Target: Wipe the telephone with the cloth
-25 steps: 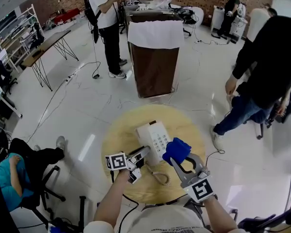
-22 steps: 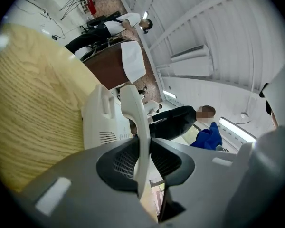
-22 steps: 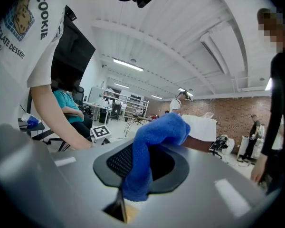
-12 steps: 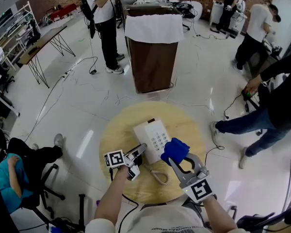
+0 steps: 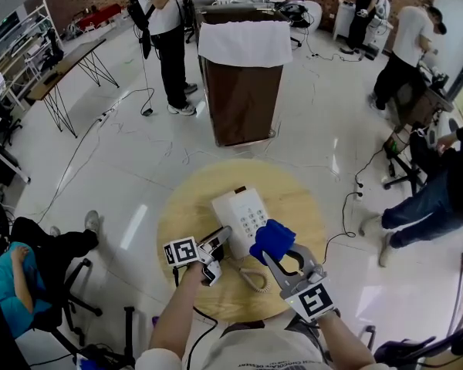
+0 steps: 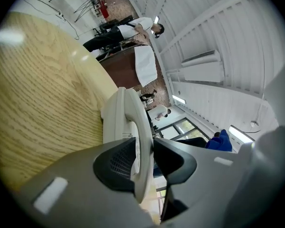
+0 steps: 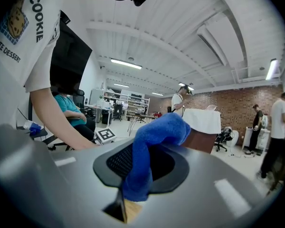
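Note:
A white telephone (image 5: pixel 245 213) lies on the round wooden table (image 5: pixel 189 206), with its keypad facing up. Its handset (image 5: pixel 221 242) lies along the phone's left side, and a coiled cord (image 5: pixel 255 280) trails toward me. My left gripper (image 5: pixel 219 247) straddles the handset's near end. In the left gripper view the handset (image 6: pixel 132 127) stands between the jaws, which are opening, with a thin gap on the right side. My right gripper (image 5: pixel 274 247) is shut on a blue cloth (image 5: pixel 272 239) and hovers at the keypad's near right corner. The cloth (image 7: pixel 152 141) bunches up out of the jaws.
A brown lectern (image 5: pixel 243 91) draped in white stands beyond the table. A person (image 5: pixel 163 29) stands behind it to the left, and another sits in a chair (image 5: pixel 31 272) at my left. More people (image 5: pixel 440 191) and chairs are at the right. Cables cross the floor.
My right gripper has carried the cloth slightly left, closer to the keypad. The person in black at the right has stepped away toward the edge of the view. The left gripper stays at the handset.

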Available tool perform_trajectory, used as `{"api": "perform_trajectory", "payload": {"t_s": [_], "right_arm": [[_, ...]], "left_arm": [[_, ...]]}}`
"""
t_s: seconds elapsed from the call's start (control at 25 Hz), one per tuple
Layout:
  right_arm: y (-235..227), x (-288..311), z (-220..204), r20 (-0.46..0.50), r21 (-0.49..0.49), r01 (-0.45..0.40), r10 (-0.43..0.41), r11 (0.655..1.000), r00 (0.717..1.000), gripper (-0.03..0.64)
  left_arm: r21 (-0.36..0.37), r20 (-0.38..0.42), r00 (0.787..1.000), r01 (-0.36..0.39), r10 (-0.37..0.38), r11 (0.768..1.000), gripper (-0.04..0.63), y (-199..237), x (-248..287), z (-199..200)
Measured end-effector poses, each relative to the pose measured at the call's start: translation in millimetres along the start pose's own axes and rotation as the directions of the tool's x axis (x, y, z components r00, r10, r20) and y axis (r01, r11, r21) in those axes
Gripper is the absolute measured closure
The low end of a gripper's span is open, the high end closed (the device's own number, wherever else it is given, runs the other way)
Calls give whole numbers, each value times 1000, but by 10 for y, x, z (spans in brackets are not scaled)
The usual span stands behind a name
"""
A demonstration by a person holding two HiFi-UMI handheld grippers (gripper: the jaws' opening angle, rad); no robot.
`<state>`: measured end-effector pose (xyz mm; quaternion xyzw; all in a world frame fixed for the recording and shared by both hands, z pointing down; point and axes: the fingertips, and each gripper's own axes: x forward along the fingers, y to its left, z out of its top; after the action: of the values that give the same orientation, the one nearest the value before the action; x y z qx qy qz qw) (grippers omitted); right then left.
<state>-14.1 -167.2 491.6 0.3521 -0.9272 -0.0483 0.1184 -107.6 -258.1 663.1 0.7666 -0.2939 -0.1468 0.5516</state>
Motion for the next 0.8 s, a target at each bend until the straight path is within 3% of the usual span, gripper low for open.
{"api": "perform_trajectory", "payload": {"t_s": [0.2,0.36,0.44,0.52,0.6,0.8], "right_arm": [[-12,72,114,6,35,28,-28,999,1000,546],[-9,62,234,27,45,29,-30,999,999,546],[-6,42,281,36,70,32,-35,997,999,546],[-9,15,328,47,103,35,-40,994,998,546],[-11,-20,367,51,130,33,-40,991,998,546],[16,-122,502,78,156,10,-22,988,997,546]], "left_arm": [[16,94,994,-61,59,998,449,55,-189,148],[149,185,980,-99,71,984,462,-256,-364,269],[268,232,970,-140,77,953,490,-551,-467,285],[378,266,960,-190,90,906,535,-880,-540,238],[438,297,951,-214,84,873,579,-1227,-584,152],[546,368,929,-243,31,802,594,-2014,-649,-45]]}}
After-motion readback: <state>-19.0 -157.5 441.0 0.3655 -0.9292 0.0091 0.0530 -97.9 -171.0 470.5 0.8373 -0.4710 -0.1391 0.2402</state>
